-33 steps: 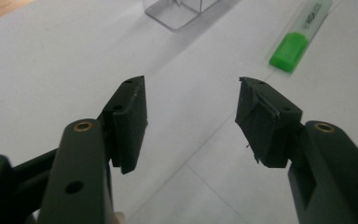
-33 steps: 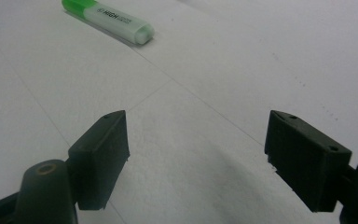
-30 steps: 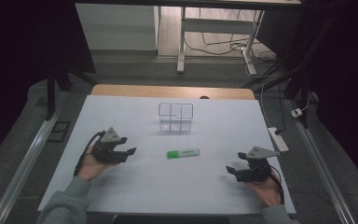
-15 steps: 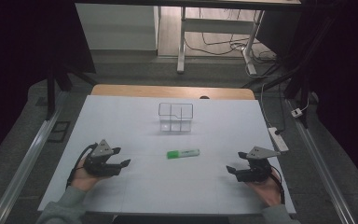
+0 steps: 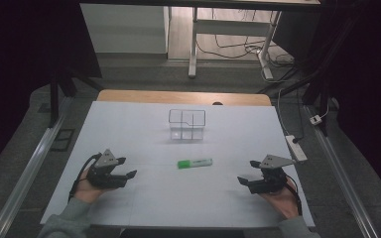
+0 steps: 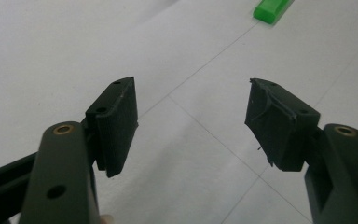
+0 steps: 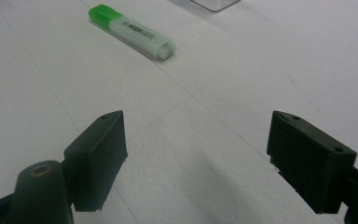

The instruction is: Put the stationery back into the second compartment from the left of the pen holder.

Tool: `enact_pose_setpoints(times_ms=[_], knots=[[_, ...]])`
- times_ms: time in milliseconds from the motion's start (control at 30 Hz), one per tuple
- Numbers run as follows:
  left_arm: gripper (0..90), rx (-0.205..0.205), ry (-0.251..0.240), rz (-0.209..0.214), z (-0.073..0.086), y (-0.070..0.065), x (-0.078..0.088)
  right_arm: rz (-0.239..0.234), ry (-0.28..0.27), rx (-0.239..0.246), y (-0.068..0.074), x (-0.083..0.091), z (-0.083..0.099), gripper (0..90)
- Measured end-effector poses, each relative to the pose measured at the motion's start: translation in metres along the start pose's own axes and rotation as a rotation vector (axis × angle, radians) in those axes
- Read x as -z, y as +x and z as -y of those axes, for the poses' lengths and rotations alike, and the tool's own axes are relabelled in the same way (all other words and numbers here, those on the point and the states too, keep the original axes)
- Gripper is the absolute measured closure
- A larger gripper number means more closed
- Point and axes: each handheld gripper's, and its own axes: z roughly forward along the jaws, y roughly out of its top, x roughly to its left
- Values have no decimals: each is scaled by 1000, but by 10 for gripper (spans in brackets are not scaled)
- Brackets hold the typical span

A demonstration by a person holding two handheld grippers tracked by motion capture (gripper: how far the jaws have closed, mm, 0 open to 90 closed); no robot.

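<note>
A green highlighter (image 5: 194, 163) lies flat near the middle of the white table (image 5: 144, 213), its length running roughly left to right, untouched and apart from both tools. In the right gripper view the highlighter (image 7: 133, 30) shows a bright green cap at one end and a paler barrel printed with dark lettering. In the left gripper view just one green end of it (image 6: 271, 9) reaches the top edge of the picture.

Beyond the highlighter, toward the far side of the table, stands a small clear box (image 5: 187, 125) divided into compartments, open at the top; nothing can be made out inside it.

On the near left, the left gripper (image 5: 125, 167) rests low over the table in the person's left hand (image 5: 87, 187), pointing toward the highlighter yet well short of it. Its jaws have just been opening and stand wide apart, with nothing between them but bare tabletop. Its own view confirms the gap between the two black pads (image 6: 116, 123).

On the near right, the right gripper (image 5: 246, 172) sits in the person's right hand (image 5: 281, 201), aimed inward across the table. Its jaws are also spread wide and hold nothing, as its own view makes plain.

Grey sleeves enter from the bottom edge. Past the table's far end, cables trail over a dim floor.
</note>
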Motion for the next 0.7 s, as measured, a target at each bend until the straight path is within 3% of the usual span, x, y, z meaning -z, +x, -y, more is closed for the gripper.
enact_pose_setpoints(times_ms=[400, 700], knots=[[335, 6, 1, -13, 8, -1, 5, -47, 21, 62, 6, -3, -26, 227], [332, -6, 12, -14, 9, -1, 3, -110, 75, 140, 12, -24, -54, 233]])
